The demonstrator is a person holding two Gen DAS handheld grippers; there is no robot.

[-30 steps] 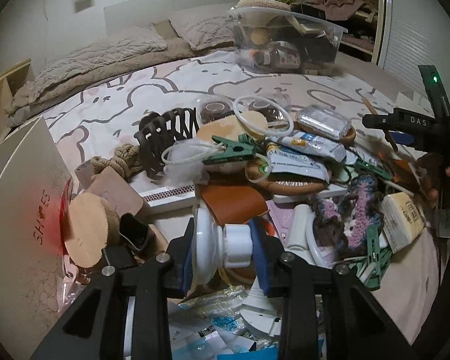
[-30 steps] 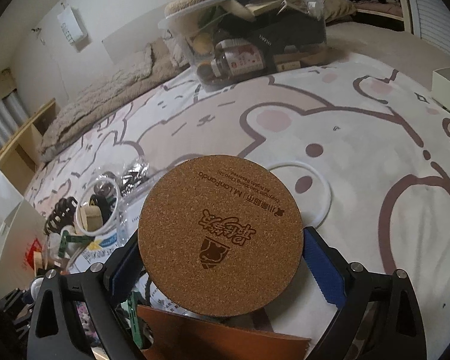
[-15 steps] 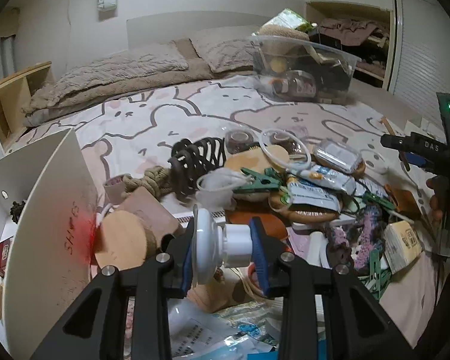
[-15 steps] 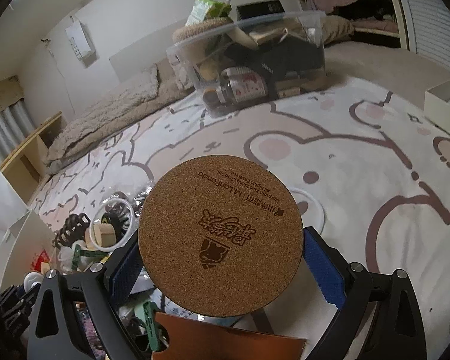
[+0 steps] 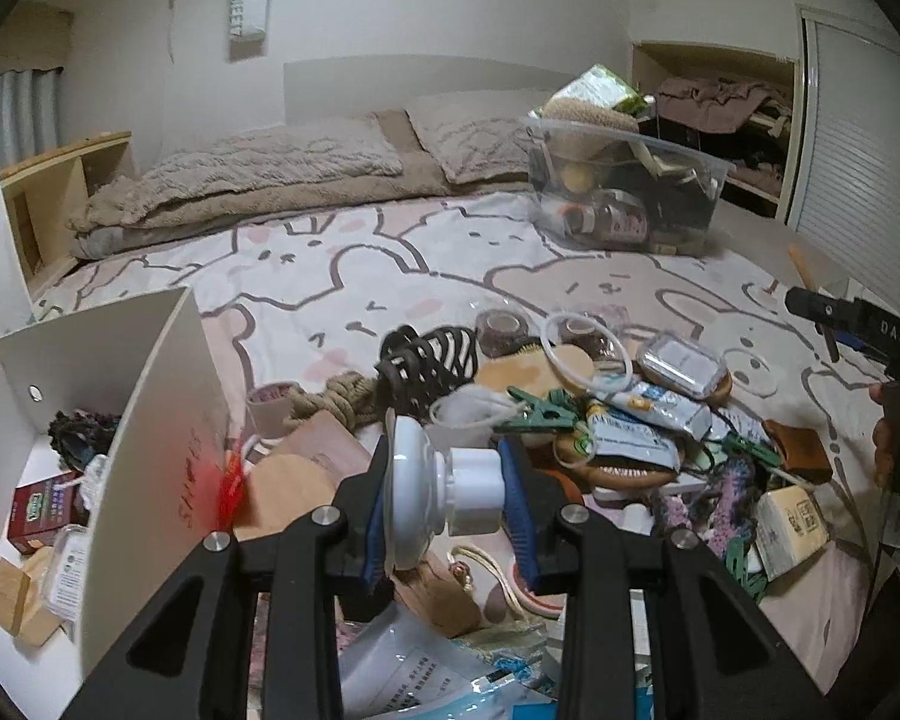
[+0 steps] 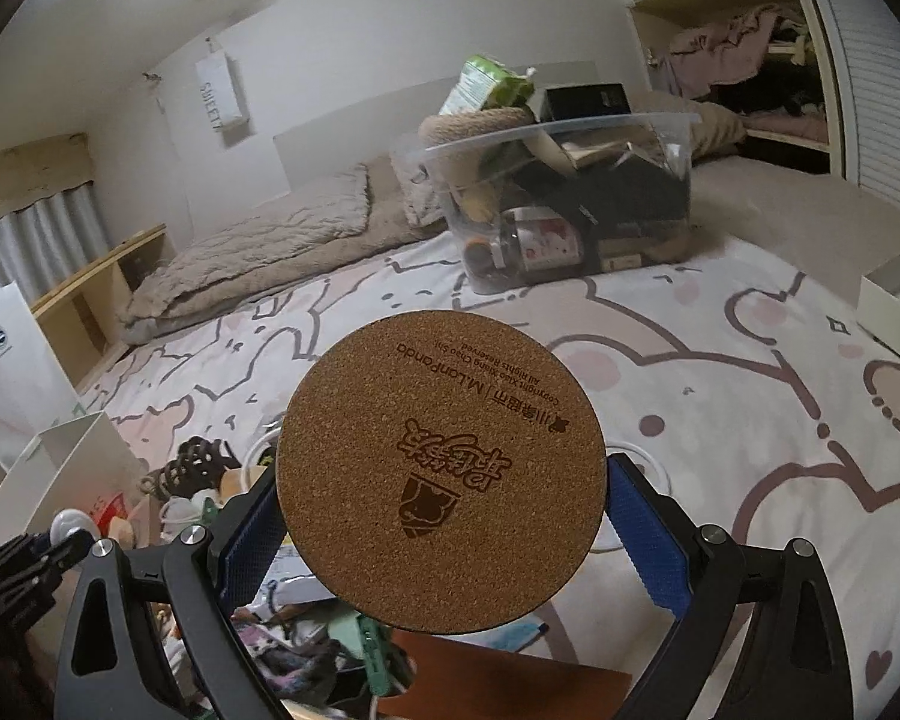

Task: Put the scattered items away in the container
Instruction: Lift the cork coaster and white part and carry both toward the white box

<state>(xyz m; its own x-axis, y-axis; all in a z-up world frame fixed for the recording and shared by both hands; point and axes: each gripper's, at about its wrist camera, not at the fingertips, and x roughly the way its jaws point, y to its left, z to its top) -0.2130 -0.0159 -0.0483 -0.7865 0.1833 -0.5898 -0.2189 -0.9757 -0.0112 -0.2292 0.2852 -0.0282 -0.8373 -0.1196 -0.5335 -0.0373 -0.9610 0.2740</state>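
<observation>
Progress is judged partial. Ahead of both grippers, well beyond the clutter, a clear plastic storage bin (image 5: 624, 192) is seen on the bed (image 5: 342, 276), already heaped above its rim with a jar, dark boxes and a green packet.

Left hand-held gripper (image 5: 450, 498): clenched on a white suction-cup hook (image 5: 432, 489), disc against the left pad, knob against the right. The item is held clear of the pile.

Right hand-held gripper (image 6: 444, 516): a round cork coaster (image 6: 441, 474) is gripped edge to edge between the blue pads, printed face toward the camera. Both items are thus lifted but not yet deposited.

Remaining, just ahead of and below the left hand-held gripper: a scattered pile containing a black claw hair clip (image 5: 429, 360), a green clothes peg (image 5: 534, 417), a knotted rope (image 5: 336, 399), a clear ring (image 5: 585, 360), a tube (image 5: 654, 405), a small clear case (image 5: 681, 363) and paper packets nearest the camera. To the left of that gripper a white open box (image 5: 144, 414) stands with a few items behind its wall.

Most of the tidying is judged still to be done. Space in the bin looks short; spill-over is considered a risk.
</observation>
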